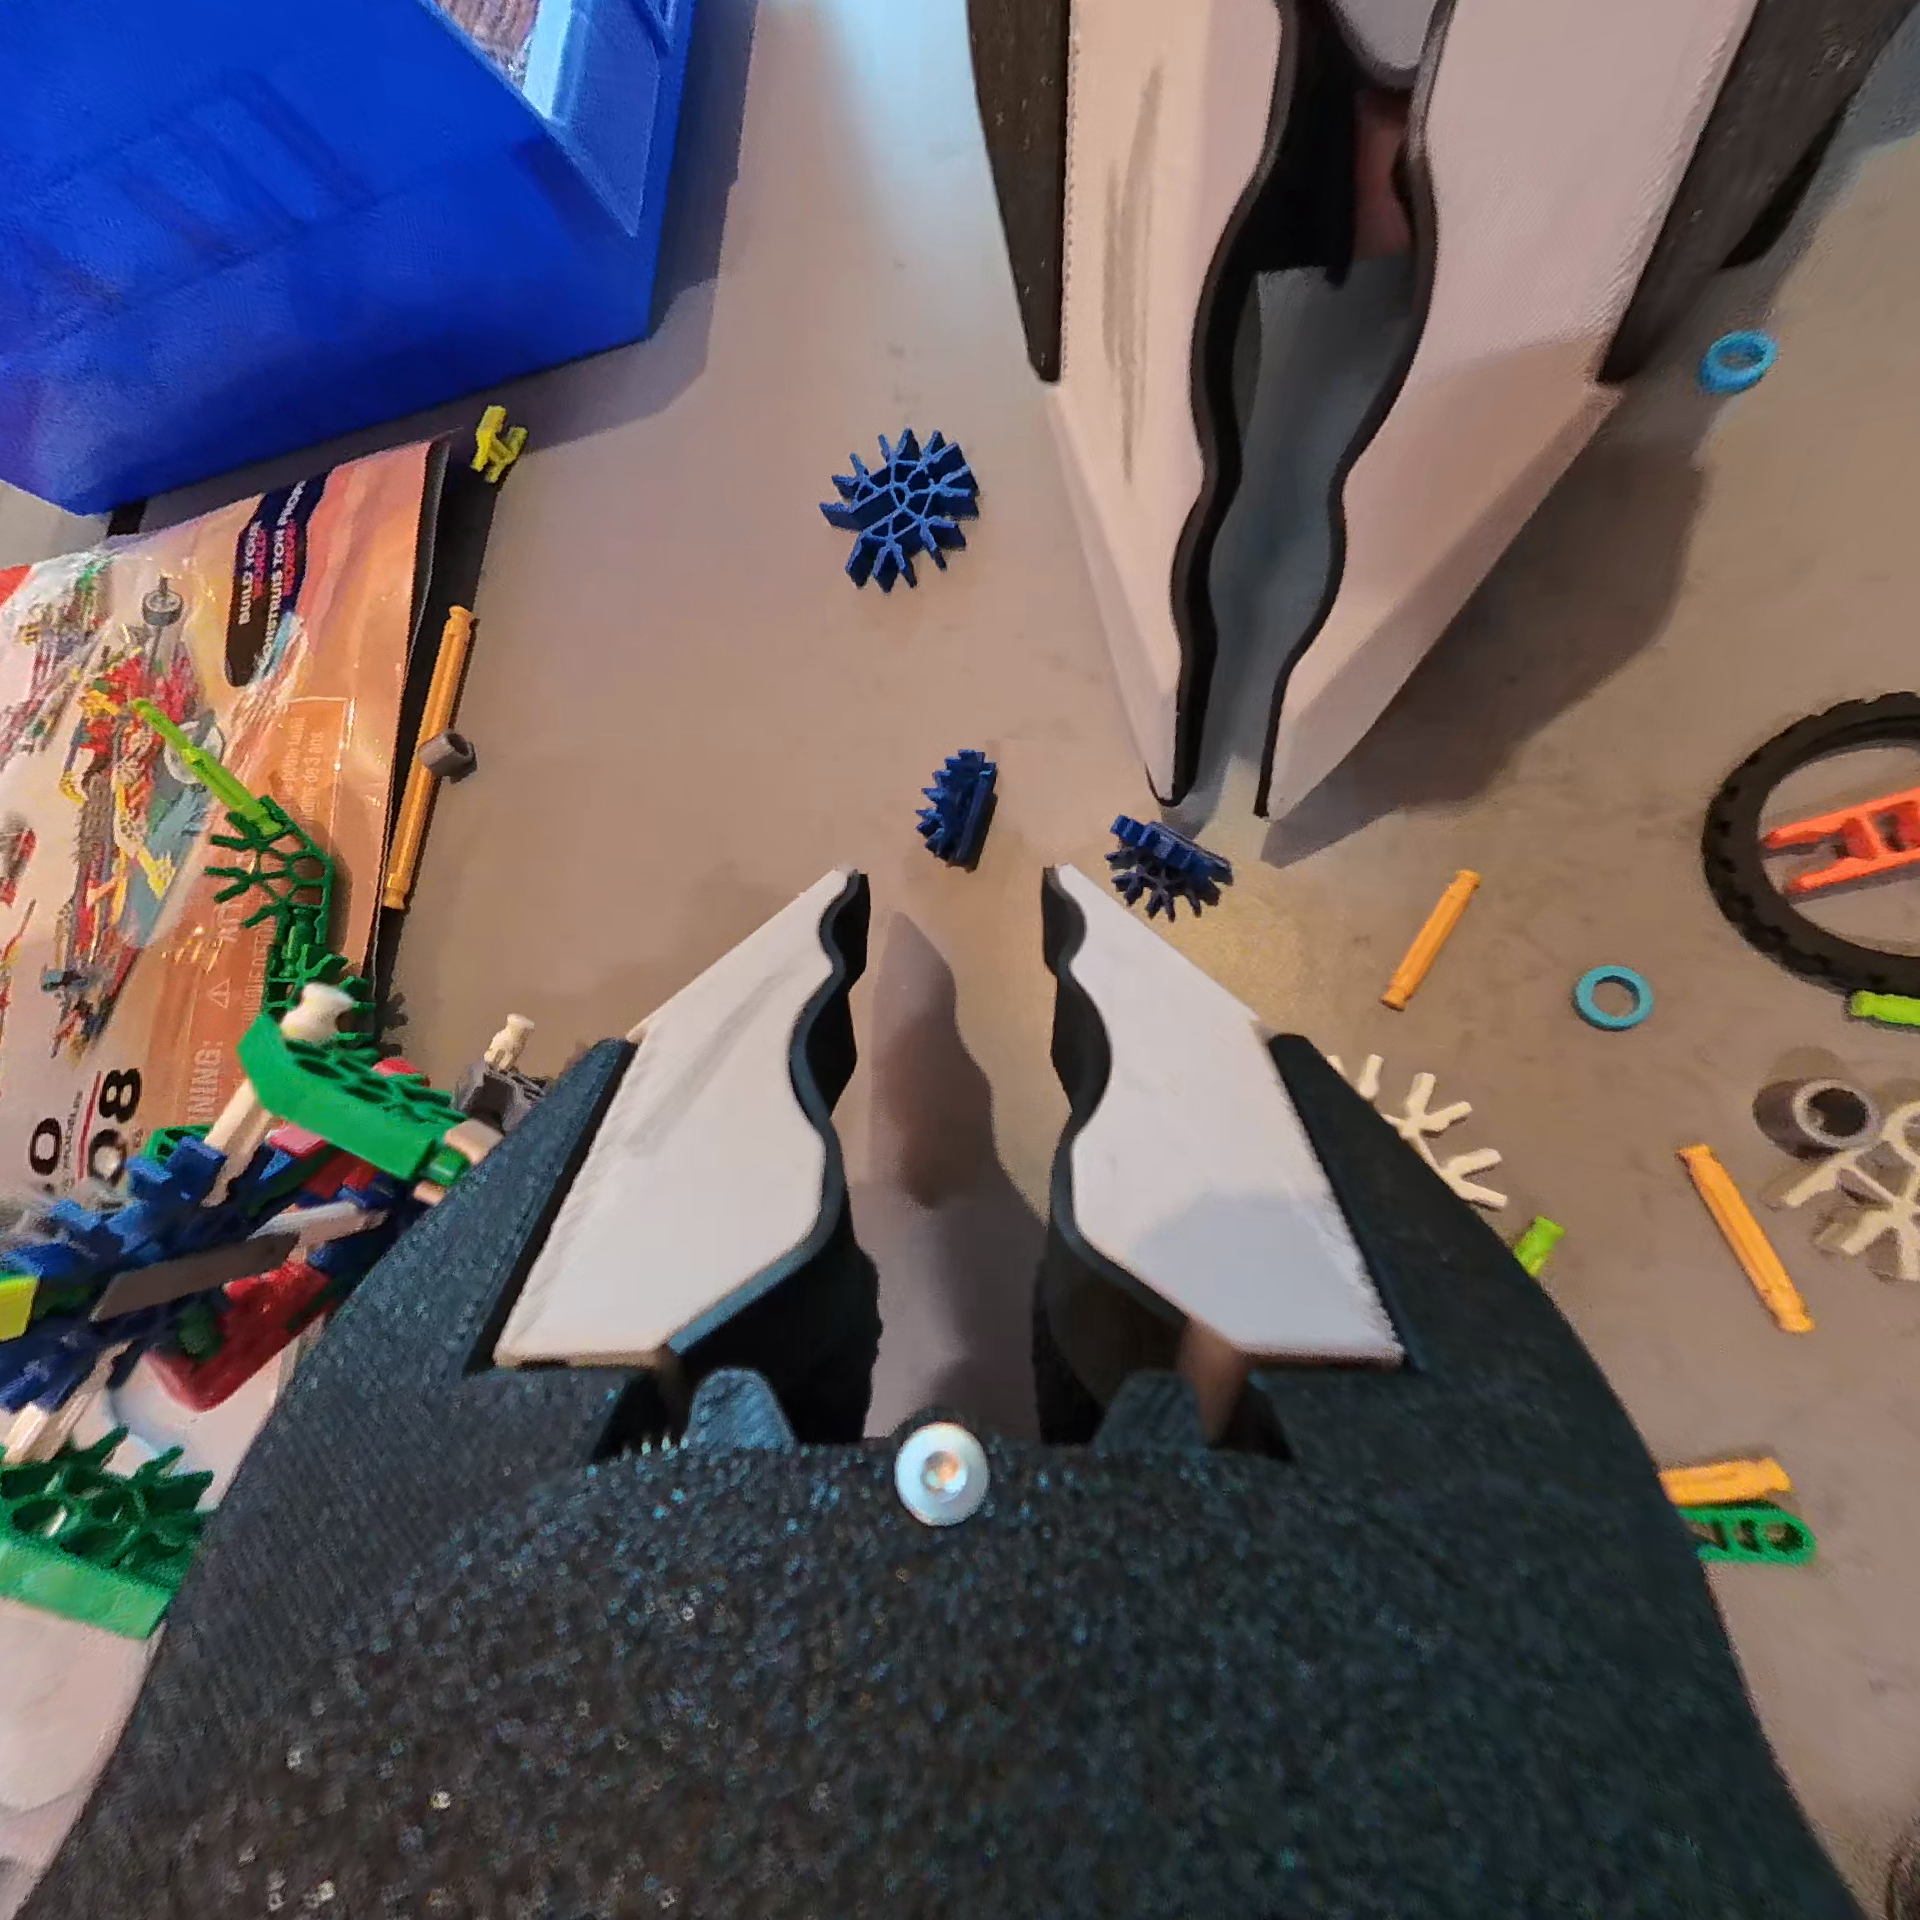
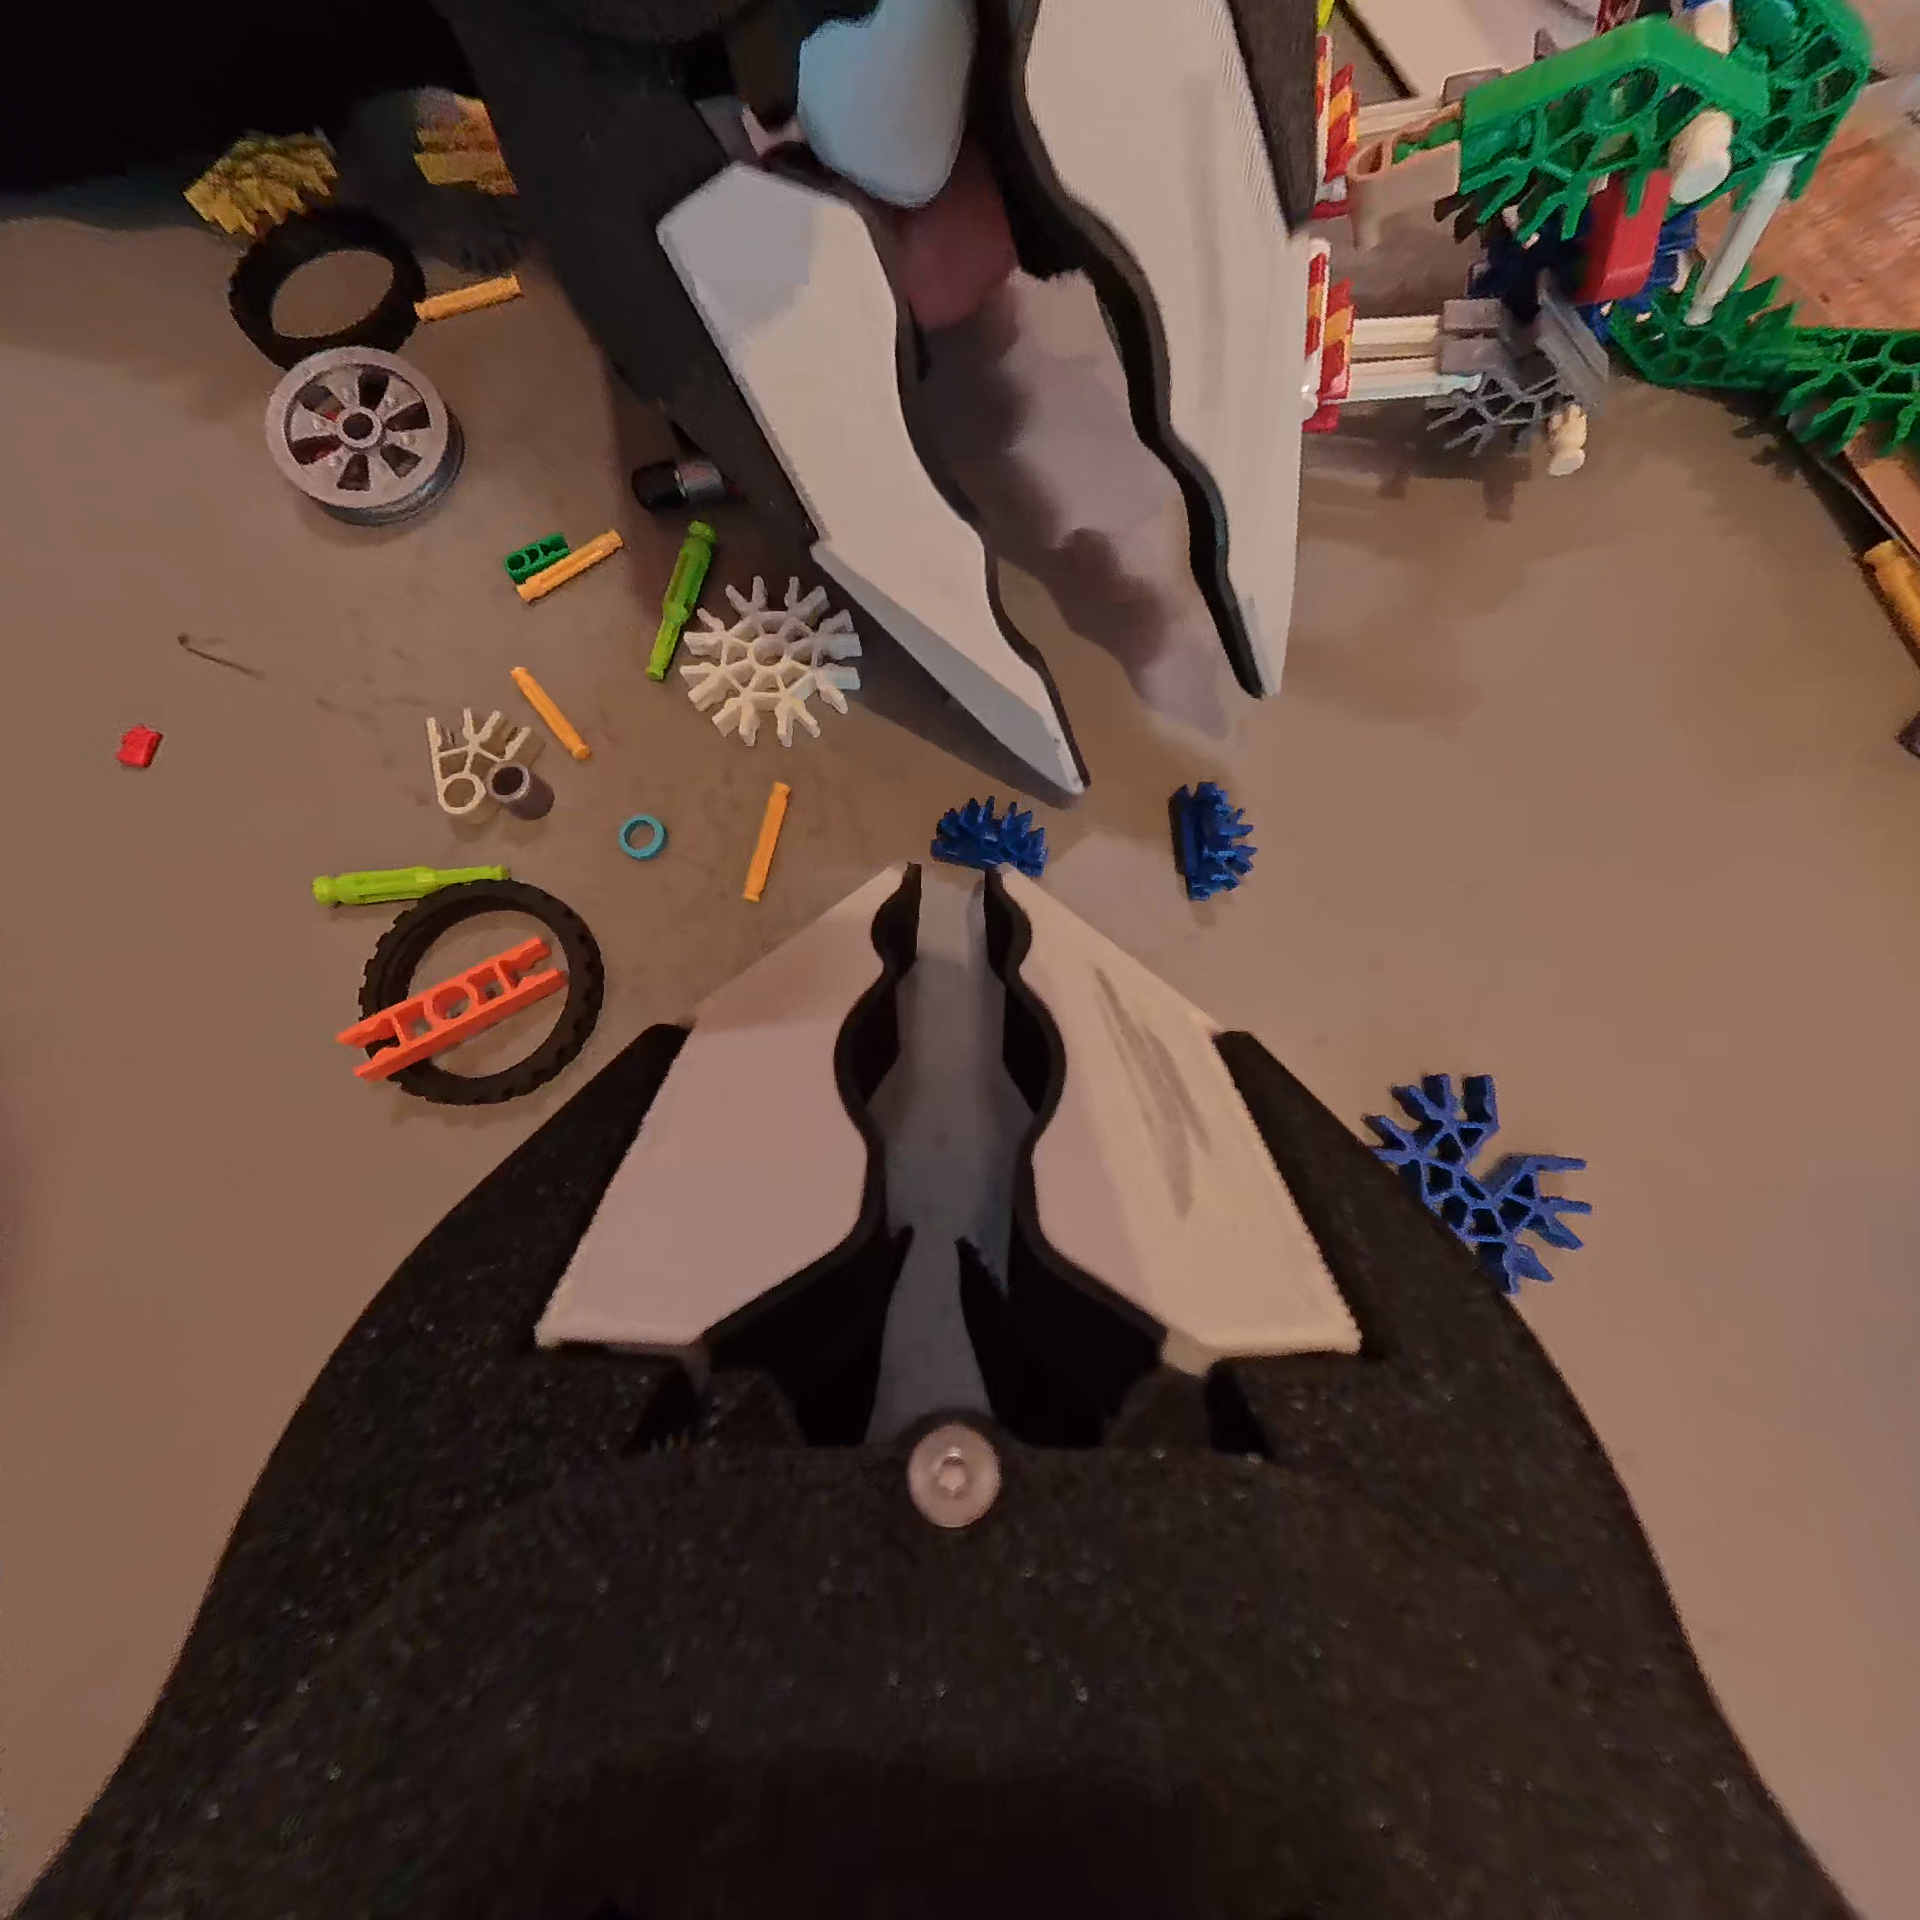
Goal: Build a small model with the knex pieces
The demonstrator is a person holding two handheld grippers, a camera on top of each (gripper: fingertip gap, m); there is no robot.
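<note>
The left gripper point(image 1: 954, 883) hovers low over a tan counter point(image 1: 675, 727), its fingers spread with nothing between them; a small blue connector point(image 1: 958, 807) stands on edge just beyond the tips, and a second blue connector point(image 1: 1169, 864) lies just off the right fingertip. The right gripper point(image 2: 951, 873), fingers drawn nearly together with only a thin slit between and holding nothing, points at that second connector point(image 2: 989, 833), which sits just past its tips; the upright one point(image 2: 1210, 840) stands near it to the right. A larger blue snowflake connector point(image 1: 902, 509) lies farther out in the left wrist view, and shows beside the right gripper's body point(image 2: 1481, 1179) in the other. Each gripper appears in the other's view, tips angled down toward the two small blue pieces. Scattered about are a white snowflake connector point(image 2: 771, 660), orange rods point(image 2: 767, 840), green rods point(image 2: 681, 600), a teal ring point(image 2: 641, 836), a black tyre point(image 2: 480, 989) ringing an orange connector point(image 2: 452, 1006), and a grey wheel hub point(image 2: 361, 431). To the left gripper's left stand a half-built green, blue and red model point(image 1: 208, 1195), a printed box point(image 1: 187, 779) and a blue bin point(image 1: 312, 208).
</note>
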